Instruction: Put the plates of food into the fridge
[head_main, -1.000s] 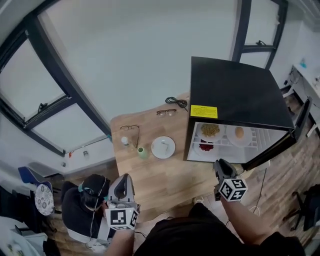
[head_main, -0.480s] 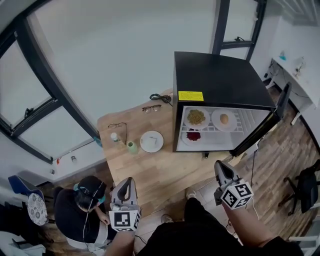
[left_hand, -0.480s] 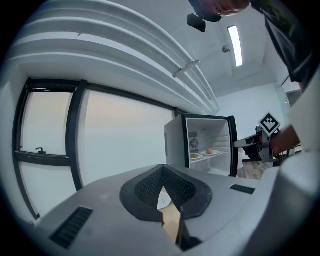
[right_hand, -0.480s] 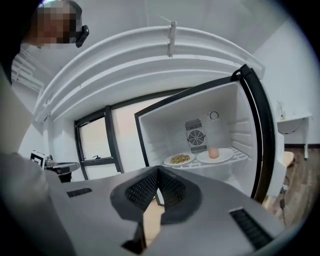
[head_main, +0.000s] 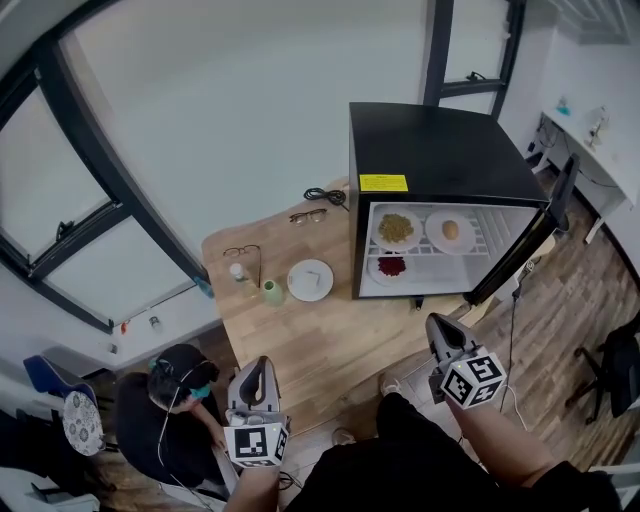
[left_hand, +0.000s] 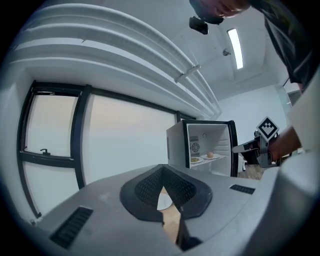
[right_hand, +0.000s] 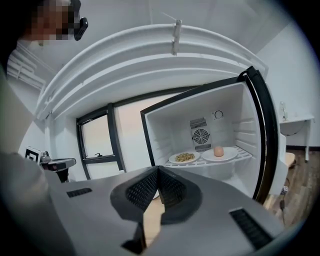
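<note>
The black fridge (head_main: 440, 150) stands open on the right end of the wooden table (head_main: 320, 340). On its upper shelf sit a plate of yellowish food (head_main: 396, 228) and a plate with an orange item (head_main: 450, 230); a plate of red food (head_main: 391, 267) lies below them. A white plate (head_main: 310, 279) rests on the table left of the fridge. My left gripper (head_main: 254, 366) hovers over the table's near edge, shut and empty. My right gripper (head_main: 437, 322) hangs in front of the fridge opening, also shut on nothing. The right gripper view looks into the fridge at the yellowish food (right_hand: 184, 157).
The fridge door (head_main: 520, 250) swings out to the right. A green cup (head_main: 271, 292), a small bottle (head_main: 238, 272), two pairs of glasses (head_main: 243, 252) and a black cable (head_main: 322, 195) lie on the table. A person (head_main: 175, 400) sits low at the table's left.
The head view has pulled back and shifted, so the fridge and table sit lower left than a second ago. The left gripper has sunk lower in the view; the right stays before the fridge.
</note>
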